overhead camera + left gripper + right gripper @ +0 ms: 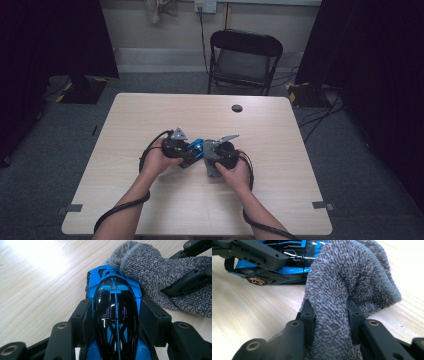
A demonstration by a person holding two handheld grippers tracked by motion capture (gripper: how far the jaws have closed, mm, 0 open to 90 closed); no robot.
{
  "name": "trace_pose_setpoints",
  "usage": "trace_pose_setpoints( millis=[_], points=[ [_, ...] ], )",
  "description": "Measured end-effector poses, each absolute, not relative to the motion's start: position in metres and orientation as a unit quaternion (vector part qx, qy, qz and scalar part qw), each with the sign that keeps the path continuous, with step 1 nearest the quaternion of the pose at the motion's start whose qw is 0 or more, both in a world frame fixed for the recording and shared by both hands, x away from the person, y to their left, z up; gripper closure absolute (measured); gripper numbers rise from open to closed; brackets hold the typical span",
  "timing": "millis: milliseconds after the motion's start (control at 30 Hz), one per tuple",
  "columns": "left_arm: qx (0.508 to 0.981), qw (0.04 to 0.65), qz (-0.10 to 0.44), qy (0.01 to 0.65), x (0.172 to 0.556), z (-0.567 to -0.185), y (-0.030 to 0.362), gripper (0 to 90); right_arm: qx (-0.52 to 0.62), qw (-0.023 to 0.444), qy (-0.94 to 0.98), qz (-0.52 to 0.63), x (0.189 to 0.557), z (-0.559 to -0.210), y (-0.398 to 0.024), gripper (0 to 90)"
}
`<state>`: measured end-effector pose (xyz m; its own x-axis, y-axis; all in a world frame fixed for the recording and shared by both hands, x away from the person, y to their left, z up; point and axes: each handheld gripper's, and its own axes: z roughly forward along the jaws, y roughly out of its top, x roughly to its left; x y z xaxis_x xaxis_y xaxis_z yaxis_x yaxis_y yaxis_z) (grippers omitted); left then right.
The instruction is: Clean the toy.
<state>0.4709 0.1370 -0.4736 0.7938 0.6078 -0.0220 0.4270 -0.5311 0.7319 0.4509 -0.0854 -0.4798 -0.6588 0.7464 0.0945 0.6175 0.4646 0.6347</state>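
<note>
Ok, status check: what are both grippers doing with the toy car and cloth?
Left gripper shut on the blue toy car. Right gripper shut on the grey cloth, pressed to the car. Nothing in the way.

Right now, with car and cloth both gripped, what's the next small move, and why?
Probably sweep the grey cloth, pinched in the right gripper, along the blue toy car. The left gripper clamps the car's sides, and the cloth already touches its far end.

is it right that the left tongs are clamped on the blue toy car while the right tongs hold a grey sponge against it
Not quite: the right tongs hold a grey knitted cloth, not a sponge, as the right gripper view shows. The rest stands: the left tongs are clamped on the blue toy car, and the cloth touches it.
</note>
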Motion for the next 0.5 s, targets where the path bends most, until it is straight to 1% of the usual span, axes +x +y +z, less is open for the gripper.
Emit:
trace_pose_setpoints(
  millis=[133,267,300,367,433,500],
  points=[
    [0.865,0.384,0.119,0.299,0.471,-0.474,0.138,45.1,0.395,0.101,0.856,0.319,0.451,-0.477,-0.088,66.2],
    [0.865,0.386,0.117,0.3,0.471,-0.474,0.138,45.1,0.403,0.105,0.855,0.308,0.452,-0.474,-0.099,65.6],
    [0.864,0.386,0.118,0.3,0.471,-0.474,0.138,45.1,0.404,0.103,0.856,0.307,0.452,-0.473,-0.102,64.2],
    [0.865,0.386,0.119,0.3,0.471,-0.474,0.137,45.1,0.394,0.101,0.859,0.311,0.451,-0.474,-0.105,57.8],
    [0.864,0.386,0.119,0.301,0.471,-0.474,0.137,45.1,0.395,0.11,0.856,0.313,0.449,-0.473,-0.107,49.6],
    [0.864,0.386,0.119,0.301,0.471,-0.474,0.138,45.1,0.397,0.105,0.854,0.32,0.448,-0.472,-0.109,45.2]
  ],
)
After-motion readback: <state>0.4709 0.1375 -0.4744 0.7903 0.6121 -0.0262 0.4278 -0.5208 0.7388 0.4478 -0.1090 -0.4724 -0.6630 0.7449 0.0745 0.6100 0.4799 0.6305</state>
